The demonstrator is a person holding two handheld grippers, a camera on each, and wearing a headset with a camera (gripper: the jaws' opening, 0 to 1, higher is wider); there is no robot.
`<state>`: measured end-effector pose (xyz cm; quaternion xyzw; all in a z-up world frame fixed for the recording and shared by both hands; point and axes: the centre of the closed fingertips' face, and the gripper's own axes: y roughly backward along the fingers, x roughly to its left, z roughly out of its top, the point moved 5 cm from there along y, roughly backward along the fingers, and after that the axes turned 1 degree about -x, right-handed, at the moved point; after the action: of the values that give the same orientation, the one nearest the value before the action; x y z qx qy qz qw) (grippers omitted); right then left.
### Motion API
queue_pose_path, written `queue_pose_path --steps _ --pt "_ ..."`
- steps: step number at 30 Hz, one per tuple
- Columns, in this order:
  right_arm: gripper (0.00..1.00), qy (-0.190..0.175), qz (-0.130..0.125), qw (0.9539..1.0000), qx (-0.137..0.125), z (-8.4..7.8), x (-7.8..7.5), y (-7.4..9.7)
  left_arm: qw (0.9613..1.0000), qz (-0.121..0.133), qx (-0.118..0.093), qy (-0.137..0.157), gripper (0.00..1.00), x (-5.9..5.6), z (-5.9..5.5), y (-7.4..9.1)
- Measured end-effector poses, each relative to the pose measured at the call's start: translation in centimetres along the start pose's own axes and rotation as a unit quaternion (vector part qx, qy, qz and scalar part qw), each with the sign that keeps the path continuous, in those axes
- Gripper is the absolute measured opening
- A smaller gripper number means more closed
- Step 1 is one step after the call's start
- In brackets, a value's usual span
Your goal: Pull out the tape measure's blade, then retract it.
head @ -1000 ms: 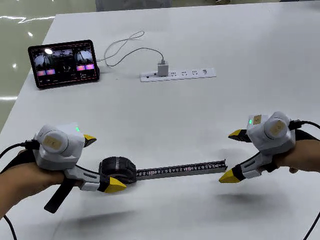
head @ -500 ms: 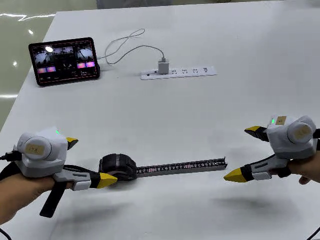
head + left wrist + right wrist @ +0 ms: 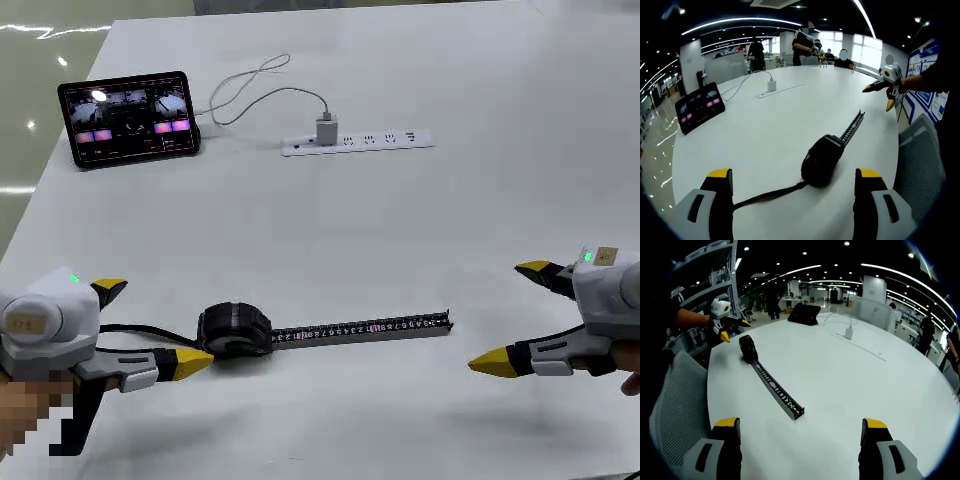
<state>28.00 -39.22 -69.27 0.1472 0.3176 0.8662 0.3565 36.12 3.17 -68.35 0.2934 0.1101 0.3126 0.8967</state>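
The black tape measure [image 3: 235,330] lies on the white table [image 3: 400,230] with its blade [image 3: 365,329] pulled out to the right and resting flat. My left gripper [image 3: 150,325] is open just left of the case and does not touch it; the case's black strap [image 3: 150,329] runs between its jaws. My right gripper [image 3: 512,315] is open, a short way right of the blade's end hook. In the left gripper view the case [image 3: 822,159] sits ahead of the open left gripper [image 3: 794,175]. In the right gripper view the blade's end [image 3: 792,411] lies ahead of the open right gripper [image 3: 800,423].
A tablet [image 3: 128,120] stands at the far left. A white power strip [image 3: 358,142] with a charger [image 3: 327,132] and a looped cable [image 3: 250,95] lies behind the tape measure. A grey mesh chair [image 3: 925,165] stands by the near edge. People stand in the background.
The left gripper, whose jaws were around the case, has drawn back to the left. The right gripper has moved right, away from the blade's end. The tape measure has stayed put.
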Motion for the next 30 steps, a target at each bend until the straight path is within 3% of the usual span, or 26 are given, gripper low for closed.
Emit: queue_pose_path --steps 7,11,13,19,24,28,30 --pt "0.99 0.002 -0.015 0.9997 -0.018 0.2 0.6 1.2 0.9998 -0.011 -0.012 -0.011 0.99 -1.0 -0.2 1.0" --pt "0.99 0.006 -0.018 0.9998 -0.011 -0.4 0.9 2.0 0.9997 -0.015 -0.007 -0.018 0.99 -1.1 -0.9 1.3" --pt "0.99 0.007 -0.018 0.9998 -0.008 -0.9 1.0 2.3 0.9994 -0.011 -0.018 -0.026 0.99 -1.0 -1.1 1.6" --pt "0.99 0.001 -0.027 0.9996 0.0 -2.2 1.1 3.2 0.9997 -0.001 -0.002 -0.025 0.99 -1.0 -2.5 2.2" --pt "0.99 -0.002 -0.03 0.9995 0.004 -3.0 1.6 3.7 0.9997 -0.008 0.008 -0.021 0.99 -1.4 -3.5 2.6" --pt "0.99 -0.01 -0.034 0.9994 0.006 -3.6 1.7 4.1 0.9997 -0.008 0.007 -0.023 0.99 -1.7 -4.0 2.9" --pt "0.99 -0.011 -0.031 0.9994 0.012 -4.0 1.8 4.2 0.9999 -0.013 0.005 -0.009 0.99 -1.9 -4.1 2.9"
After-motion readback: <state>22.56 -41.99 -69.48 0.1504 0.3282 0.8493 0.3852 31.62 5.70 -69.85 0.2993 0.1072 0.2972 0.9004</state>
